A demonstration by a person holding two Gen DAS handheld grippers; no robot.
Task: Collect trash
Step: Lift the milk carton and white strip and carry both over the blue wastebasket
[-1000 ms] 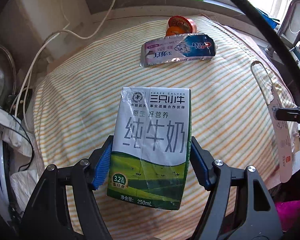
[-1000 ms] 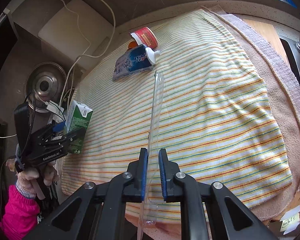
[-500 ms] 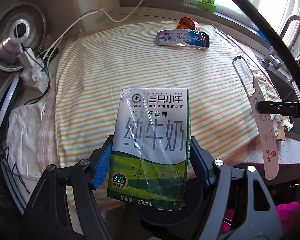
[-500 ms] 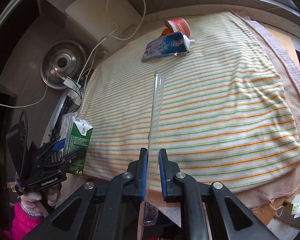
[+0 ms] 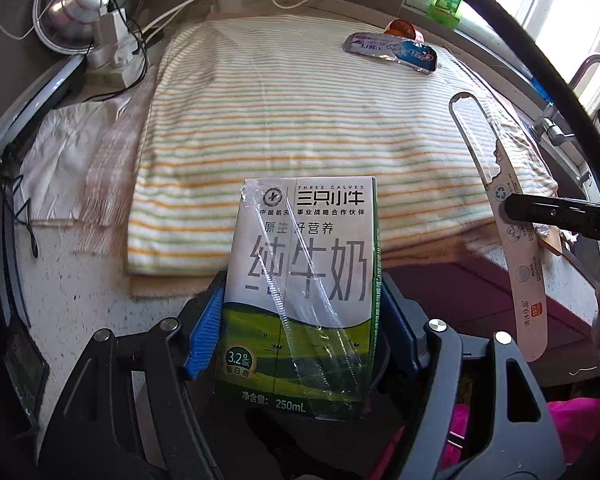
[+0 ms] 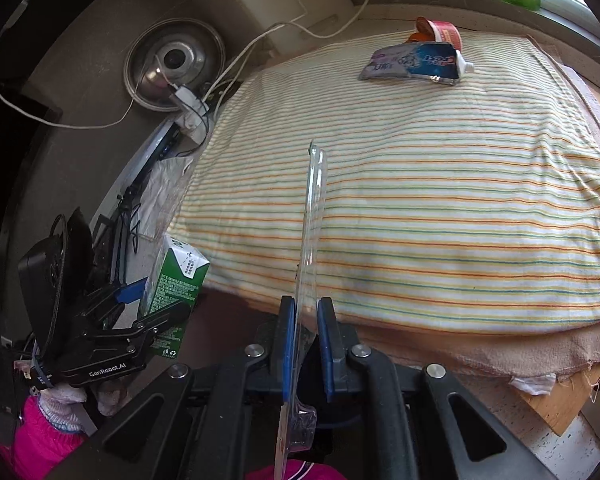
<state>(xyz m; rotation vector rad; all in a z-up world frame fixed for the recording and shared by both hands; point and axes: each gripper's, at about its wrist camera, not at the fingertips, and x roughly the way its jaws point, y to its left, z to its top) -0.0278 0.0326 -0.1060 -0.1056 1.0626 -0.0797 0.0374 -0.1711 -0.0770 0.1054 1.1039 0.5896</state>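
Four trash items are showing: one milk carton (image 5: 300,292), one clear plastic package strip (image 6: 310,236), one toothpaste tube (image 6: 414,63) and one red cup (image 6: 440,32), the last two lying together at the upper right of the striped towel (image 6: 440,200). The left gripper (image 5: 300,320) is clamping the carton at lower centre with its jaws spread to the carton's width, while the right gripper (image 6: 305,344) is pinching the strip edge-on with its jaws nearly closed. Compared with a second ago, both grippers are sitting farther back, past the towel's near edge.

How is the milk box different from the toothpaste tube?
The milk box is a boxy carton held up in the left tool; the toothpaste tube is squashed flat. The box is off the striped cloth; the tube lies on it. Both are trash.
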